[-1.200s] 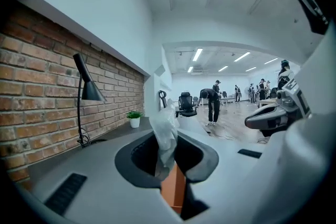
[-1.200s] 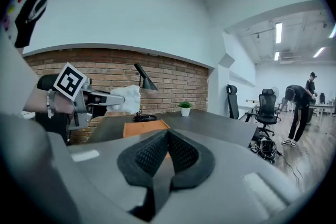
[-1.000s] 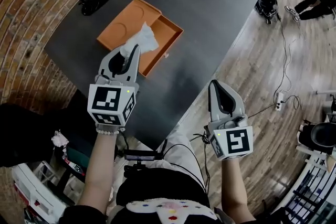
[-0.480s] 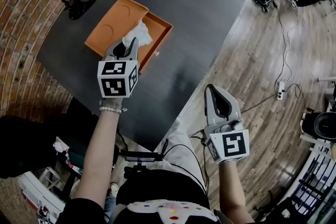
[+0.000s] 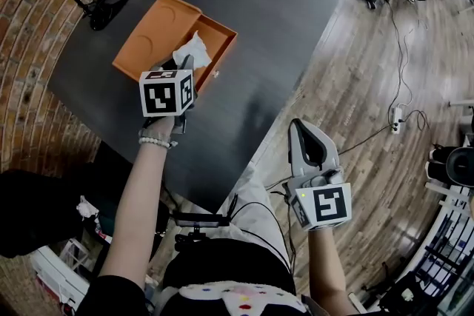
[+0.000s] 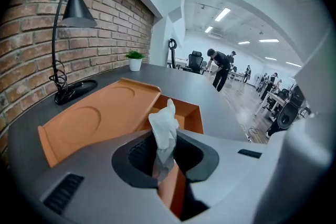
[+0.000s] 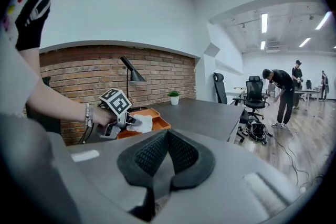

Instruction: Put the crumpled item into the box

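While the left gripper [image 5: 185, 69] clamped the crumpled tissue [image 5: 192, 49] over the orange box [image 5: 152, 26], the right gripper [image 5: 306, 133] hung closed and empty; on release, the light tissue could cling to a pad or fall outside the rim

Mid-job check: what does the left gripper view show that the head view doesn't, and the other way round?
Only the left gripper view: the left gripper with its jaws pinched on the lower end of the crumpled tissue, and a potted plant at the far end of the table. Only the head view: the right gripper, held back near the table's edge. Both: the open orange box, the tissue in front of it, and the lamp.
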